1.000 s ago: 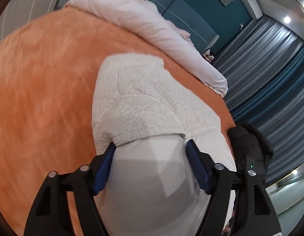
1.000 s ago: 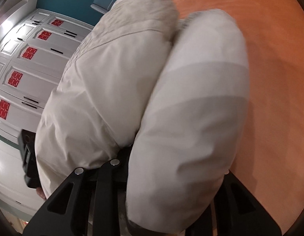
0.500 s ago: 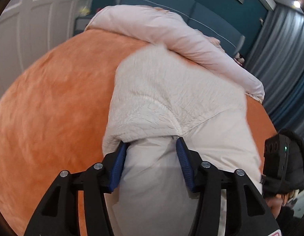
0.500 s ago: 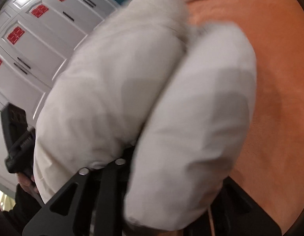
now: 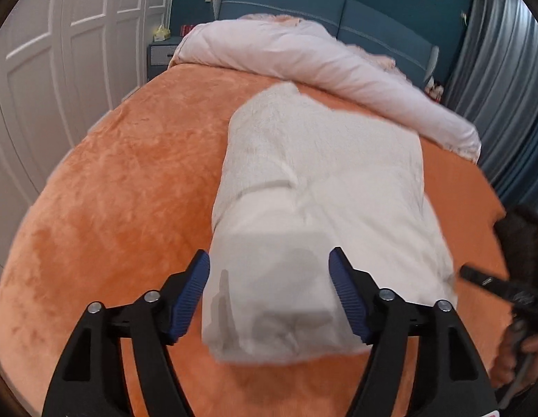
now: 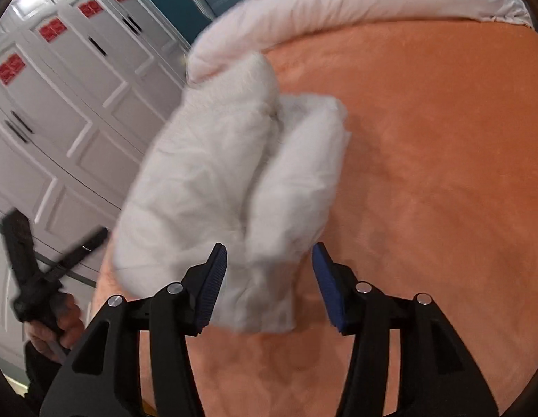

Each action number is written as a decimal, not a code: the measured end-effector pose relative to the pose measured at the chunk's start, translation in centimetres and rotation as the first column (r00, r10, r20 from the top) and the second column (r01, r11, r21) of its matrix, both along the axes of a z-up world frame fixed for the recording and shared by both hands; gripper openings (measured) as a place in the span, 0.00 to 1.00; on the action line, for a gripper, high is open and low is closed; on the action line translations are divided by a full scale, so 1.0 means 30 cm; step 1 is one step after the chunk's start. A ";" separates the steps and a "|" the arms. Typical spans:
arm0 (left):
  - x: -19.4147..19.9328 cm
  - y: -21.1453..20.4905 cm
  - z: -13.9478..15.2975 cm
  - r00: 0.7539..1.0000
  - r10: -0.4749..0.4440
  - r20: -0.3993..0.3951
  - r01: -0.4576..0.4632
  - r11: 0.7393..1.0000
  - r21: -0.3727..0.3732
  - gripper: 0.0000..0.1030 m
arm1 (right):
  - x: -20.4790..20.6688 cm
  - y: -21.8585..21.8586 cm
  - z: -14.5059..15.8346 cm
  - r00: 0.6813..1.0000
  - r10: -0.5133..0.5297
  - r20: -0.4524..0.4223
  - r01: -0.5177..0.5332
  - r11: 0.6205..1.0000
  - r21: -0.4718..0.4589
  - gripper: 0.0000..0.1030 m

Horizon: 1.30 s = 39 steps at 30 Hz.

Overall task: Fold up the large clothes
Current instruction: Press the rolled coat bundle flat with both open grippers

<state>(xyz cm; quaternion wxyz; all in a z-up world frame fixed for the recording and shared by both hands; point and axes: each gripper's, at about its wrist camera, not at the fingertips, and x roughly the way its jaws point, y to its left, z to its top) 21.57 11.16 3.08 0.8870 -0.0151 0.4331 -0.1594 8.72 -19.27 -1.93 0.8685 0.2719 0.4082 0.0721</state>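
A white padded garment (image 5: 321, 173), folded into a thick bundle, lies lengthwise on the orange bedspread (image 5: 130, 191). My left gripper (image 5: 269, 255) hovers at the bundle's near end. Its jaws are opening, and the blue pads (image 5: 199, 285) stand off either side of the cloth without pressing it. In the right wrist view the same garment (image 6: 217, 173) shows two puffy folds. My right gripper (image 6: 269, 246) straddles its near corner; its jaws are also opening, and a gap shows beside the right pad (image 6: 326, 285).
A rolled pink duvet (image 5: 303, 55) lies across the head of the bed before a blue headboard (image 5: 373, 17). White wardrobe doors (image 6: 60, 87) stand on one side, grey curtains (image 5: 505, 69) on the other. A hand holds the other gripper at each view's edge.
Both grippers held the garment's end earlier; their jaws have now spread and drawn back from it. The bundle has settled flat on the bedspread, farther from both cameras.
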 end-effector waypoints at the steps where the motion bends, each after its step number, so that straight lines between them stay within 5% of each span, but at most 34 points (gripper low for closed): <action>1: -0.007 -0.003 -0.015 1.000 0.003 -0.008 -0.003 1.000 0.012 0.67 | -0.002 0.027 0.024 1.000 0.023 0.014 -0.023 1.000 0.016 0.49; 4: -0.017 0.000 -0.082 0.998 0.027 -0.056 -0.026 0.999 0.023 0.68 | 0.076 0.188 0.086 0.997 0.080 0.021 -0.078 0.994 -0.071 0.47; 5: -0.021 0.008 -0.108 0.997 0.040 -0.071 -0.039 0.999 0.024 0.69 | 0.090 0.217 0.068 0.995 0.095 0.002 -0.095 0.991 -0.090 0.38; 11: -0.060 0.011 -0.153 0.992 0.077 -0.098 -0.071 0.995 0.063 0.70 | 0.108 0.267 -0.170 0.978 0.099 -0.186 -0.113 0.991 -0.069 0.32; 17: -0.093 -0.001 -0.131 0.991 0.107 -0.078 -0.099 0.990 0.096 0.70 | 0.048 0.307 -0.027 0.995 0.051 -0.084 -0.066 0.981 -0.181 0.32; 21: -0.106 -0.009 -0.134 0.990 0.118 -0.083 -0.108 0.987 0.117 0.70 | 0.119 0.369 -0.110 0.975 0.080 -0.207 -0.128 0.964 -0.234 0.31; 26: -0.124 0.005 -0.128 0.989 0.121 -0.080 -0.111 0.986 0.121 0.72 | 0.084 0.294 -0.007 0.996 0.030 -0.090 -0.040 0.993 -0.109 0.33; 31: -0.134 0.002 -0.108 0.989 0.130 -0.071 -0.120 0.984 0.132 0.72 | 0.247 0.208 0.167 0.997 -0.059 0.054 0.062 0.997 -0.048 0.59; 33: -0.140 0.012 -0.089 0.988 0.140 -0.065 -0.131 0.984 0.120 0.71 | 0.340 0.200 0.159 0.996 -0.086 0.034 0.087 0.995 -0.042 0.70; 36: -0.138 0.051 -0.036 0.987 0.155 -0.046 -0.154 0.987 0.039 0.72 | 0.429 0.178 0.100 0.995 -0.093 -0.042 0.092 0.996 -0.014 0.72; 37: -0.130 0.061 -0.024 0.987 0.157 -0.044 -0.156 0.988 0.017 0.72 | 0.455 0.192 0.075 0.995 -0.080 -0.067 0.080 0.997 -0.004 0.70; 39: -0.094 0.080 -0.005 0.986 0.161 -0.039 -0.162 0.987 -0.018 0.74 | 0.471 0.212 0.029 0.997 -0.042 -0.070 0.045 0.998 0.037 0.39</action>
